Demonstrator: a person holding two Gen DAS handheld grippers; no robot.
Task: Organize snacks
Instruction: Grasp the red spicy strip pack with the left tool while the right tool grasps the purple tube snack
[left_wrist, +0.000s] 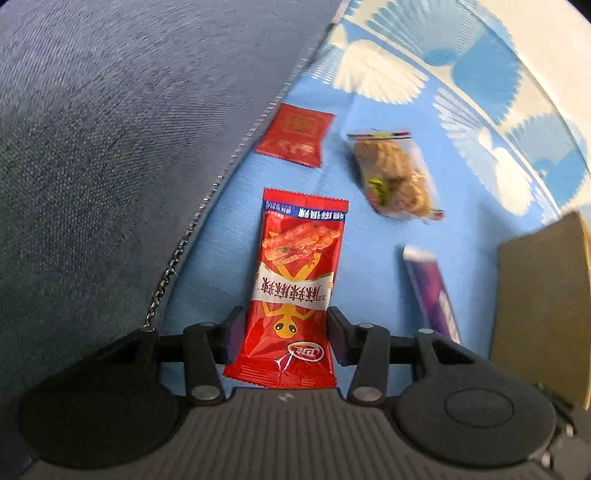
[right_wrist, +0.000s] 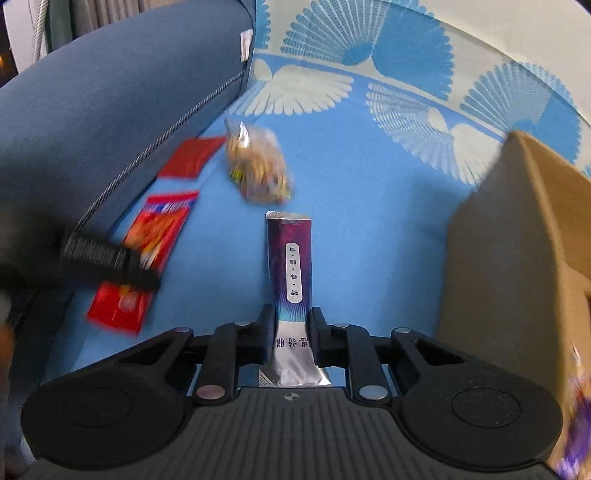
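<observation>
- Your left gripper (left_wrist: 284, 334) straddles the long red snack packet (left_wrist: 295, 284). The fingers (left_wrist: 233, 334) sit at either edge of its near end, seemingly touching without creasing it, so you look closed onto it or very nearly; I judge it gripped.
- Your right gripper (right_wrist: 292, 332) is clenched on the purple stick pouch (right_wrist: 291, 266) near its silver end, the rest pointing toward 12 o'clock. Holding near the end probably leaves the length free to drop into the box.
- The cardboard box (right_wrist: 517, 258) stands at 3 o'clock, just beside the right gripper, likely the place for the snacks.
- Not yet collected on the blue patterned cover (right_wrist: 369, 184): a small dark-red sachet (left_wrist: 295, 134) at 12 o'clock and a clear bag of brownish pieces (left_wrist: 395, 177) at 1 o'clock from the left gripper.
- The grey-blue cushion (left_wrist: 110, 147) fills 9 to 11 o'clock, crowding the red packet.
- Hard to make out: the box's inside is cut off, so its contents are unknown; a purple blur at the right view's 4 o'clock edge is unreadable; the left gripper smears in the right view.
</observation>
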